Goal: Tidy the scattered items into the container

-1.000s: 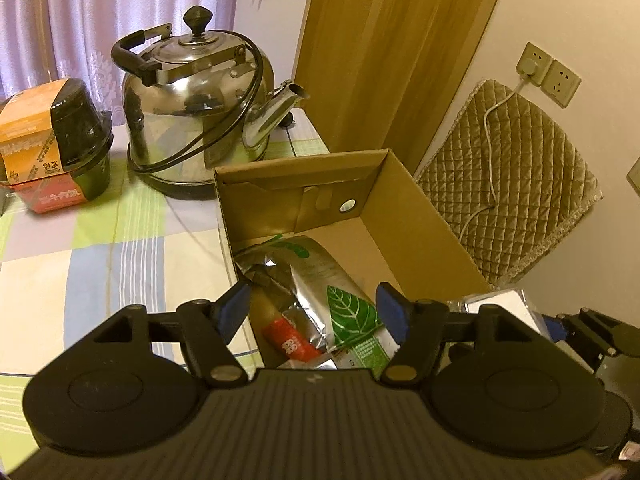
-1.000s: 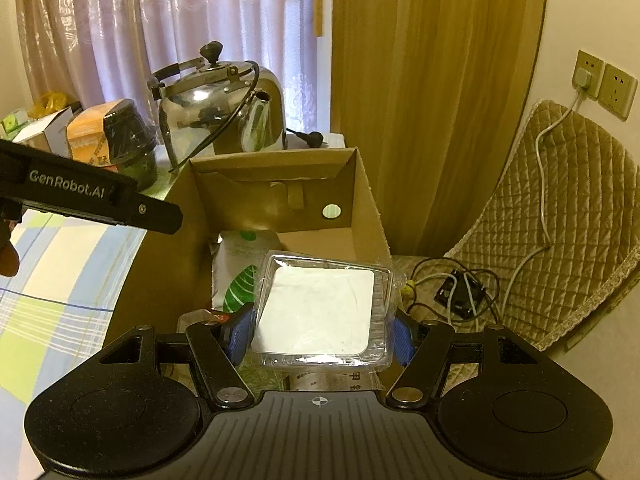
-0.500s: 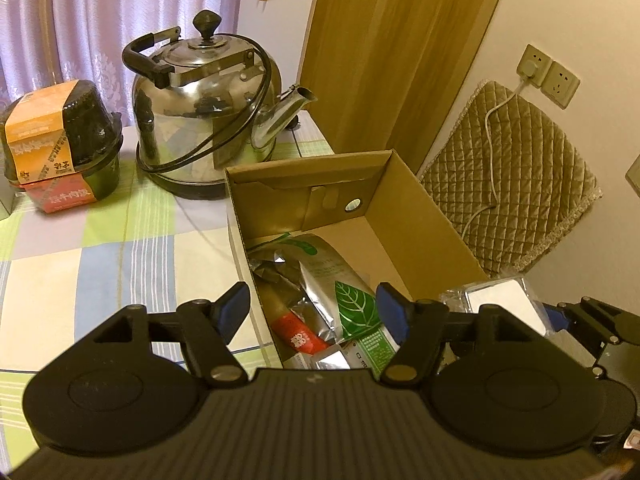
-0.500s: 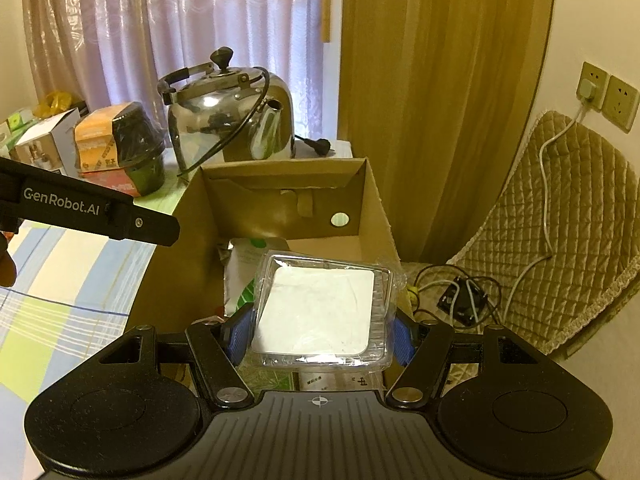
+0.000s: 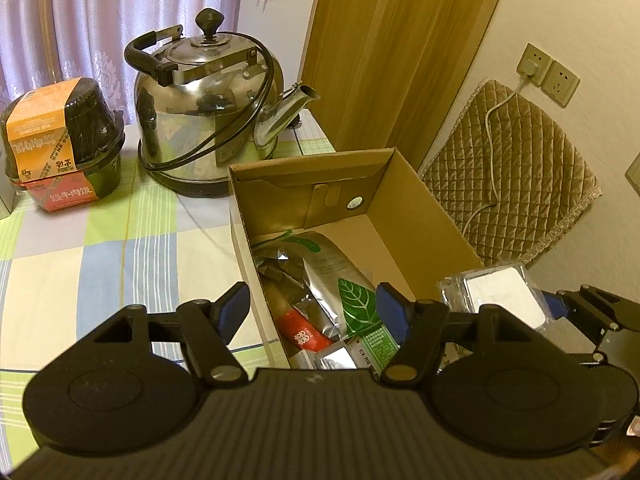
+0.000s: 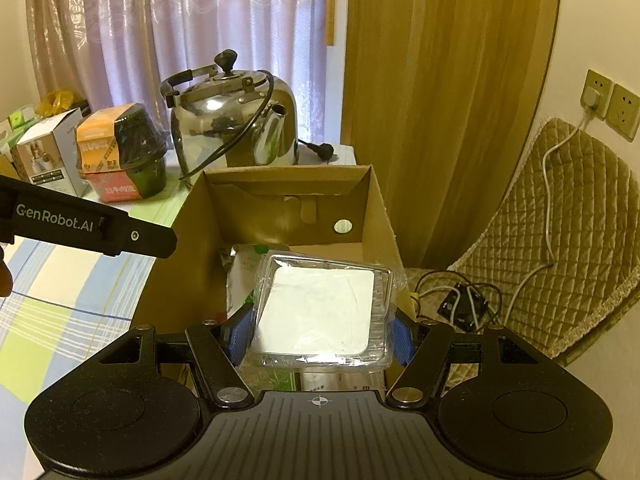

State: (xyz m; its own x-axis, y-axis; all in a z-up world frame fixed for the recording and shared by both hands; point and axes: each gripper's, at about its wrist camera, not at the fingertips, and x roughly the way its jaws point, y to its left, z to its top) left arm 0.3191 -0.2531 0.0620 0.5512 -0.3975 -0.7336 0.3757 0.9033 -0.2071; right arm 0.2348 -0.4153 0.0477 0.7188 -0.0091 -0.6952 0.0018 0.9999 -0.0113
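My right tongs [image 6: 320, 334] grip the clear packet [image 6: 320, 312] above the cardboard box [image 6: 376, 216]; left tongs [image 5: 312, 312] wide, empty. Next, I judge: lower and release.

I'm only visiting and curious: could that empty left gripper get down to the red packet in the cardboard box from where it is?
Probably yes. The left gripper hangs over the cardboard box with its jaws open and empty, and the red packet lies uncovered just below. The silver leaf pouch beside it could crowd one jaw.
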